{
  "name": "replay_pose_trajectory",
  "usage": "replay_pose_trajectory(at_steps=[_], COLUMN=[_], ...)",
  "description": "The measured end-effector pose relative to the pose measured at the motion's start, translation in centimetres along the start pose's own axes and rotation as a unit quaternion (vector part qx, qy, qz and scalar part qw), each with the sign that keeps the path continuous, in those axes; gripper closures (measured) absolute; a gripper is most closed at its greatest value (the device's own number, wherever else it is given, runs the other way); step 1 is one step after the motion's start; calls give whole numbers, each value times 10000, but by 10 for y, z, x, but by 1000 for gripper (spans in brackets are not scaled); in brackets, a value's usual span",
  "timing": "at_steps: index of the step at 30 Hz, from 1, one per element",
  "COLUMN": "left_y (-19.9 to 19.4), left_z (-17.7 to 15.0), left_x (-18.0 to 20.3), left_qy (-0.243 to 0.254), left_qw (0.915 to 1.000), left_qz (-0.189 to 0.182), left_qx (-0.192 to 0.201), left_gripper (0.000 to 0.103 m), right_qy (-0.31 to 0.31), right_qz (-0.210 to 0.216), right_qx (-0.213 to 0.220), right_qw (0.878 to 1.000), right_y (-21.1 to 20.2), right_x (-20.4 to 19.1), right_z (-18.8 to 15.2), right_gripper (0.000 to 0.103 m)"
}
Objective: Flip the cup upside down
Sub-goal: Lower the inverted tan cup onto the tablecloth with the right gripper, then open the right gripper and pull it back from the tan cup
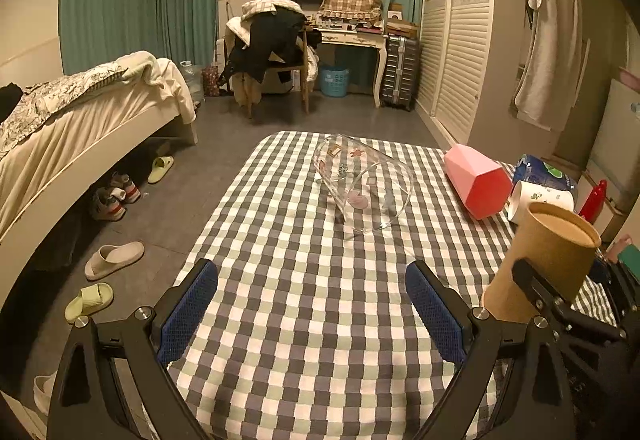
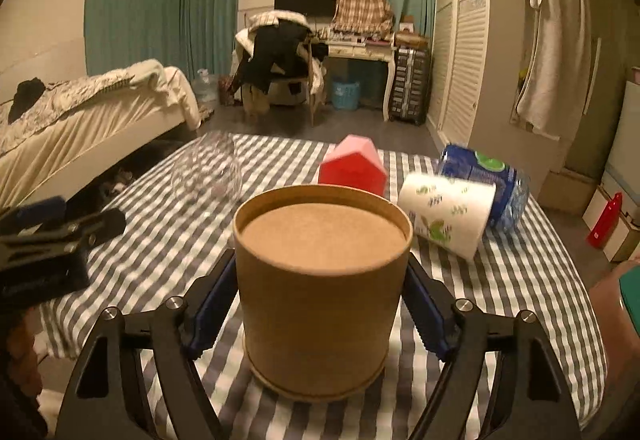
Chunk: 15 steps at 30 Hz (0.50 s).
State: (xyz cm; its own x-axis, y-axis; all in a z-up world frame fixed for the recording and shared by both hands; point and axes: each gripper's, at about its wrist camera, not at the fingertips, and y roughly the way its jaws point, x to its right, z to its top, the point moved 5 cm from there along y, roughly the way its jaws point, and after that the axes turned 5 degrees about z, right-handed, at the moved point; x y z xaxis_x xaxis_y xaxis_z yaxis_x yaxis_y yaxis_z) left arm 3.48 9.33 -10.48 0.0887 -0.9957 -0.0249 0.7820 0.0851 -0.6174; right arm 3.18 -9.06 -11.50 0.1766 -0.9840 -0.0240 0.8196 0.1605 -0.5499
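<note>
Right gripper (image 2: 320,304) clamps inverted brown paper cup (image 2: 320,292); left gripper (image 1: 312,312) open, nothing between fingers.

Brown cup (image 2: 320,292), pink cup (image 1: 476,180), grey-checked tablecloth (image 1: 296,280)

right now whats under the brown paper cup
The brown paper cup stands upside down, rim on the grey checked tablecloth, between the right hand-held gripper fingers. Its inside and anything beneath are covered.

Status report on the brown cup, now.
Right tongs shut on brown paper cup, cup base-up, rim on checked table. Left tongs open, empty. Glass cup, pink cup, white cup lying beyond, clear.
</note>
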Motion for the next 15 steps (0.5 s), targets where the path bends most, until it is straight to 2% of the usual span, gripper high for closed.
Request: replay_pose_trajectory(at_steps=[5,10,15], left_y=[-2,-6,-19], left_z=[0,1,3], left_x=[1,2,-2], left_qy=[22,-2,-56], left_qw=[10000,10000,9997], left_qz=[-23,-64,-174], left_qx=[20,59,154], left_gripper=[6,6,6], right_qy=[-78,23,86], right_qz=[-59,-26,-15], right_qx=[52,-44,-171], right_qw=[9999,10000,9998], right_y=[0,-5,-7], right_x=[-3,0,2], right_z=[-1,-12,-9], right_gripper=[25,25,23])
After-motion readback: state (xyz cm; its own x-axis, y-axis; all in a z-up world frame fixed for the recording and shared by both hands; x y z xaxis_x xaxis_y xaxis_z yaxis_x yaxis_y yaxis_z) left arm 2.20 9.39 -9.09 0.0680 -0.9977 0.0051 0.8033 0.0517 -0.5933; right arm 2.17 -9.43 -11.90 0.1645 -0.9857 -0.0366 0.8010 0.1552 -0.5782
